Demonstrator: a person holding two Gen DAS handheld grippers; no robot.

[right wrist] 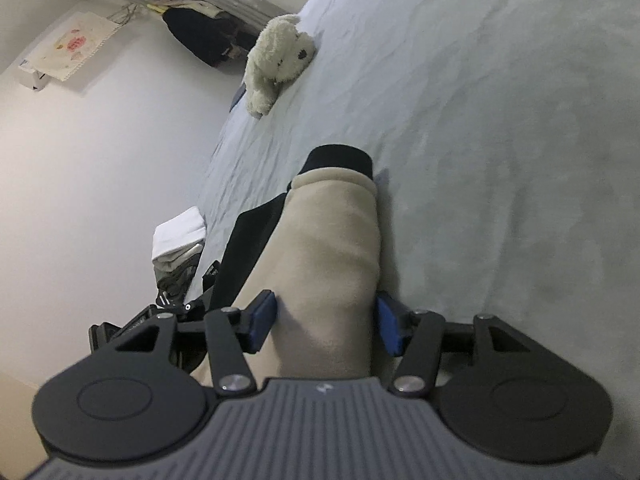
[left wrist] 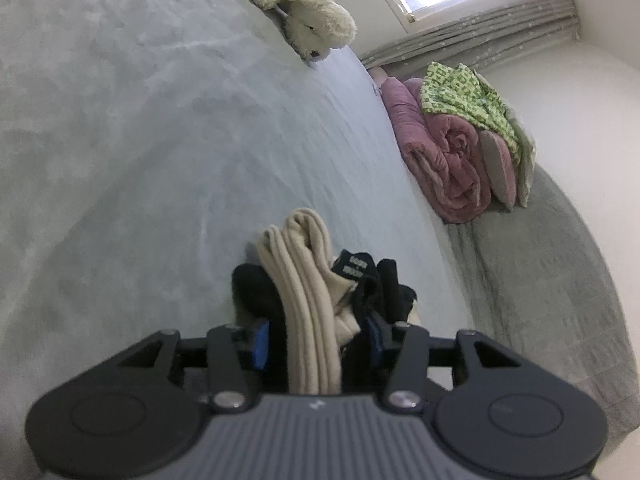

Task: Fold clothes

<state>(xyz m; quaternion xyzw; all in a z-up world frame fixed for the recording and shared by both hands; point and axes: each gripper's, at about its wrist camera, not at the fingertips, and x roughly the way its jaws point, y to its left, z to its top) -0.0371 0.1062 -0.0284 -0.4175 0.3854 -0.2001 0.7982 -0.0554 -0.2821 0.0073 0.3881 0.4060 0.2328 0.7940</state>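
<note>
Big grey bed (left wrist: 140, 140) takes up nearly everything, plush dog (left wrist: 304, 16) at the far end, pink quilt (left wrist: 444, 148) far right. The clothes sit bunched at the near edge: a beige garment (right wrist: 332, 248) over a black one (right wrist: 248, 248). My left gripper (left wrist: 316, 342) looks clamped on the bundle, beige and black folds filling its jaws. Right gripper (right wrist: 326, 326) straddles the beige piece, but I honestly can't tell if its pads (right wrist: 262, 320) bite. I'd firm up the right first, then pull flat before creasing.
</note>
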